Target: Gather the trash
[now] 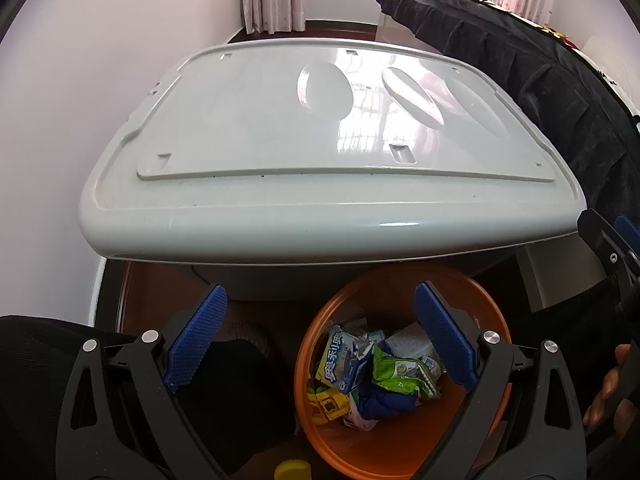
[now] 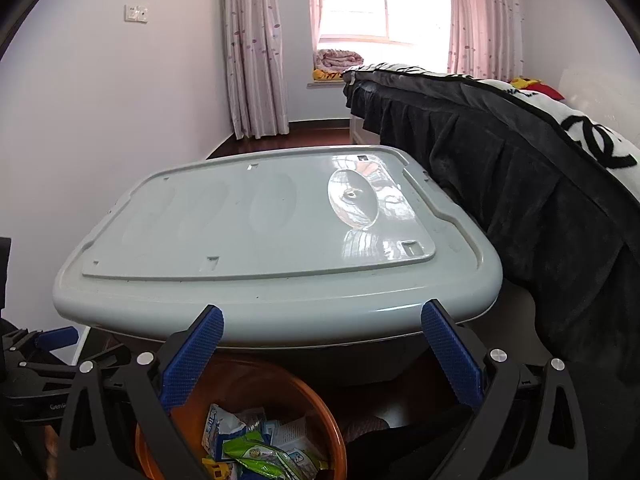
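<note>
Both grippers, left gripper (image 1: 320, 336) and right gripper (image 2: 320, 356), have fingers wide open and empty; trash wrappers (image 1: 372, 364) already sit in the orange bin (image 1: 316, 332) on the floor. The counter (image 1: 240, 152) top looks bare; collecting seems nearly done.

Daylight reaches you from the window (image 2: 380, 0), which is blown out to white behind the pink curtains (image 2: 256, 48). It throws bright glare on the glossy grey table (image 2: 240, 240), mirroring the window bars. Below the table's edge the orange bin (image 1: 472, 300) sits in dim shadow. Both fisheye views bend straight lines and go black at the corners; focus stays sharp.
</note>
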### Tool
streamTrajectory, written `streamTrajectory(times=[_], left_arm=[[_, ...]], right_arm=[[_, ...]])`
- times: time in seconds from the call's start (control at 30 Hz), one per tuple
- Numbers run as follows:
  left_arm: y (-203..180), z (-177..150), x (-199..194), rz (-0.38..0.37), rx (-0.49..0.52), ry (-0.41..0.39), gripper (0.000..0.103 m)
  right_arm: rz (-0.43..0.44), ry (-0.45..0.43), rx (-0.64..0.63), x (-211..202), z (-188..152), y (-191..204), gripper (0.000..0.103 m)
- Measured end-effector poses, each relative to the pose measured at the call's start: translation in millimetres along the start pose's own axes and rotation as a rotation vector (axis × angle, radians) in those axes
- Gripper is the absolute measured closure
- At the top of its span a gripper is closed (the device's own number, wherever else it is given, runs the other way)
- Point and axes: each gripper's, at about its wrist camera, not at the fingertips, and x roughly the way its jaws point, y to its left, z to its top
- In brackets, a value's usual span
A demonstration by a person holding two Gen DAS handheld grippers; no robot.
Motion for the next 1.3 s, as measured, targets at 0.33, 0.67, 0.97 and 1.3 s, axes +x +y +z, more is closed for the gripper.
streamTrajectory(times=[0.33, 0.67, 0.97, 1.3], left_arm=[[0.3, 0.2, 1.9, -0.017, -0.004, 0.007, 0.011], [-0.9, -0.9, 3.4, -0.020, -0.003, 0.010, 0.011], [-1.8, -2.1, 2.7, -0.006, -0.007, 0.007, 0.011], [1.2, -5.1, 0.5, -0.029, -0.024, -0.008, 0.007]], right_arm=[[-0.009, 0.008, 0.001, 2.2, 0.8, -1.6, 0.005], [-0.013, 0.013, 0.002, 3.9, 0.7, -5.4, 0.005], [-0.013, 0.013, 0.002, 3.6, 0.7, -6.1, 0.005], [-0.015, 0.014, 0.000, 4.1, 0.5, -6.4, 0.005]])
